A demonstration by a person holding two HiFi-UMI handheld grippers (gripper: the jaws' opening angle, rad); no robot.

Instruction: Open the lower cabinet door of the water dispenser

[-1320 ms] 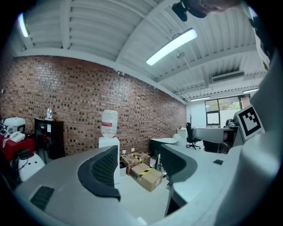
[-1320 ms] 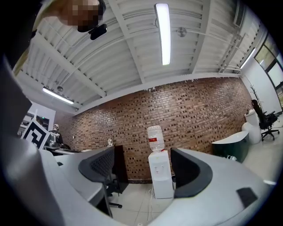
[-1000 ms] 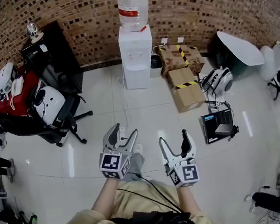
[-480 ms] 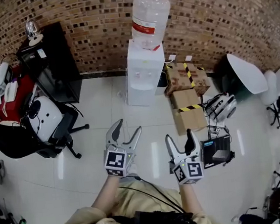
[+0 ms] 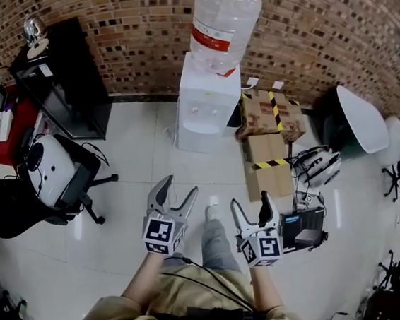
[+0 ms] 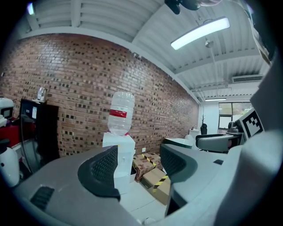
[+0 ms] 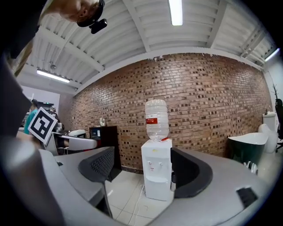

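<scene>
A white water dispenser with a clear bottle on top stands against the brick wall. Its lower cabinet door is closed, and it faces me in the right gripper view. In the left gripper view the dispenser shows between the jaws, far off. My left gripper is open and holds nothing, some way in front of the dispenser. My right gripper is open and empty too, beside the left one. Both point toward the dispenser.
Cardboard boxes with yellow-black tape lie right of the dispenser. A black cabinet stands at the left wall, with an office chair in front of it. A white cable runs on the tiles. Devices lie on the floor at right.
I have walked toward the dispenser: it looms larger and nearer in the head view. Both grippers travelled forward with me, jaws unchanged.
</scene>
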